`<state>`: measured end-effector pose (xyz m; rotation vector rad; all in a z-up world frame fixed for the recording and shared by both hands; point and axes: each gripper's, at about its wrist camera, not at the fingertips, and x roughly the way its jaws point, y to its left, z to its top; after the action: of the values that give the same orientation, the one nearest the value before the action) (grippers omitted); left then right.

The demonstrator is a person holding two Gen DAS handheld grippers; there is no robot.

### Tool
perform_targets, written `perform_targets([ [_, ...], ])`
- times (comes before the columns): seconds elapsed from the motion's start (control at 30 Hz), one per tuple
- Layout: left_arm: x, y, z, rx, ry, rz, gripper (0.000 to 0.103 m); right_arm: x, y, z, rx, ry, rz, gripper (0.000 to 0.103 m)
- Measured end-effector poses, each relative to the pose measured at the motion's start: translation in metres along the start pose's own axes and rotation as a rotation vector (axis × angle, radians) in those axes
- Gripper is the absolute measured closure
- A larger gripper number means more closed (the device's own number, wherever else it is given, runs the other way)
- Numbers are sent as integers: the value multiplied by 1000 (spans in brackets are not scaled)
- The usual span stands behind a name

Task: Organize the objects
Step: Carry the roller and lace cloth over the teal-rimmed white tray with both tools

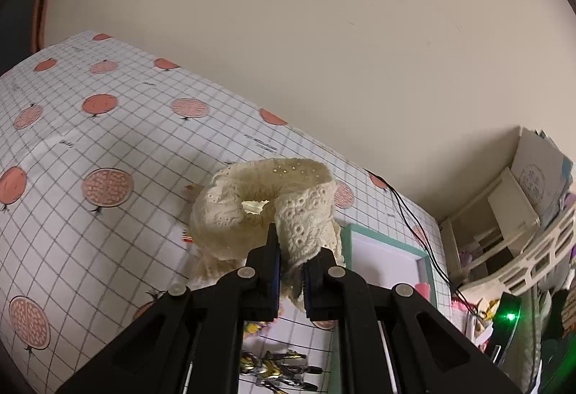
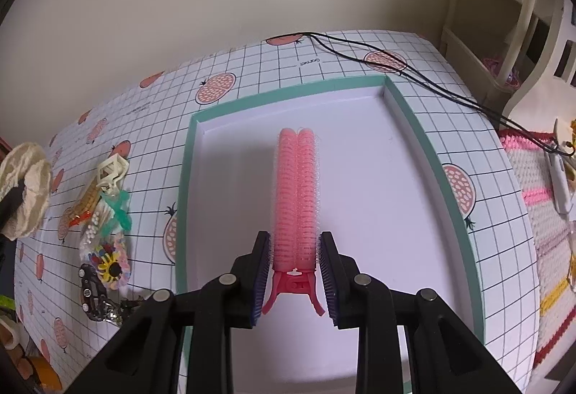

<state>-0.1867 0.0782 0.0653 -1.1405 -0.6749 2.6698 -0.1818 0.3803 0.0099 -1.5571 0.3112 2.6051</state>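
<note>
The left hand-held gripper is clamped on a cream lace scrunchie, pinching 1 fold of its fabric at the ring's 5 o'clock edge and carrying it above the table. The scrunchie looks light, soft and floppy; it likely sags from the pinch, so a bite well into the bunched cloth should hold better than 1 on the lace frill alone, which could slip out.

The right hand-held gripper stands with its jaws apart on either side of a pink roller clip, which lies in the teal-rimmed tray, its rollers pointing to 12 o'clock and its darker pink handle end between the pads. Whether either pad touches it, I cannot tell. The clip looks light and stiff, with bristly rollers that should grip rather than slide; the roller body just above the hinge seems the safest hold, since squeezing the handle would probably spring it open.

At 9 o'clock from the tray, small hair accessories wait in a loose pile on the table.
</note>
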Motion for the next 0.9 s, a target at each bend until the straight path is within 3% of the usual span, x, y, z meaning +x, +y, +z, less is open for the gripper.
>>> perform_targets([
  [0.37, 35, -75, -29, 176, 75, -101, 93, 7, -15, 1, 17, -22, -12, 74],
  [0.53, 56, -104, -47, 252, 115, -110, 93, 11, -23, 3, 20, -25, -30, 74],
  [0.67, 79, -112, -55, 241, 172, -115, 93, 16, -30, 5, 29, -18, -41, 74],
  [0.9, 115, -127, -73, 302, 238, -77, 93, 24, -36, 6, 21, -10, -72, 74],
])
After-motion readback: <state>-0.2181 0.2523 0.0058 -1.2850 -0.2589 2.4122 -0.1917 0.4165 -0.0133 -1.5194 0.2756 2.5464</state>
